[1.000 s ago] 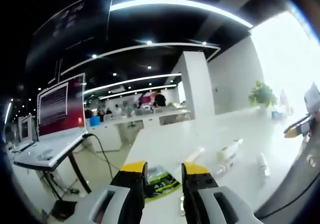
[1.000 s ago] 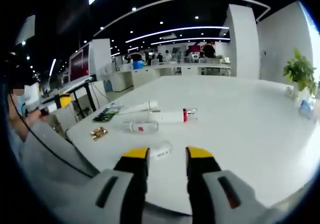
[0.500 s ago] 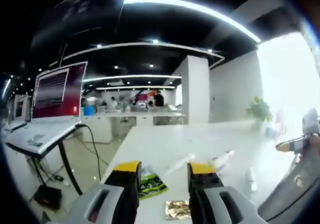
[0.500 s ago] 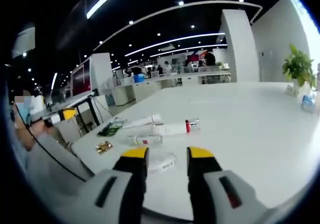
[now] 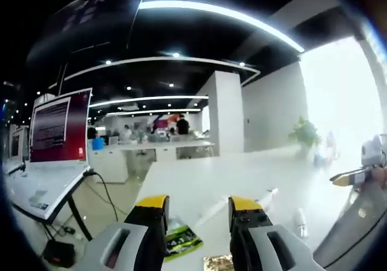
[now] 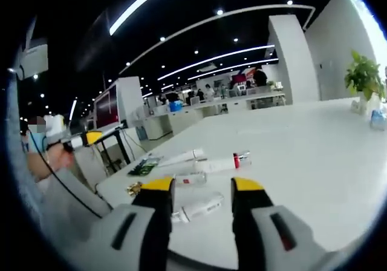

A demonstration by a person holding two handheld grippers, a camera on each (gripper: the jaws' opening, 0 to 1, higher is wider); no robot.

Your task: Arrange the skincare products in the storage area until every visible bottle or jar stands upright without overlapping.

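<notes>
A long white table (image 6: 314, 156) runs through an open office. Over its near edge the right gripper (image 6: 202, 189) hangs with jaws apart and empty; just beyond lies a small white bottle (image 6: 196, 208) on its side, then three tubes (image 6: 211, 164), all flat. The left gripper (image 5: 198, 205) is likewise apart, empty. Pinching a round bottle lying flat could roll it off the edge.

Skincare tubes are lying flat on a white table (image 6: 314, 156) as the right gripper (image 6: 202, 189) is hovering over them, jaws parted.

A small white tube (image 6: 196, 208) is lying between the yellow-tipped jaws; beyond it a clear bottle (image 6: 190, 178), a red-banded tube (image 6: 222, 163) and a long white tube (image 6: 181, 157) are resting on their sides (a green packet (image 6: 144, 166) is sitting near the table's edge).
</notes>
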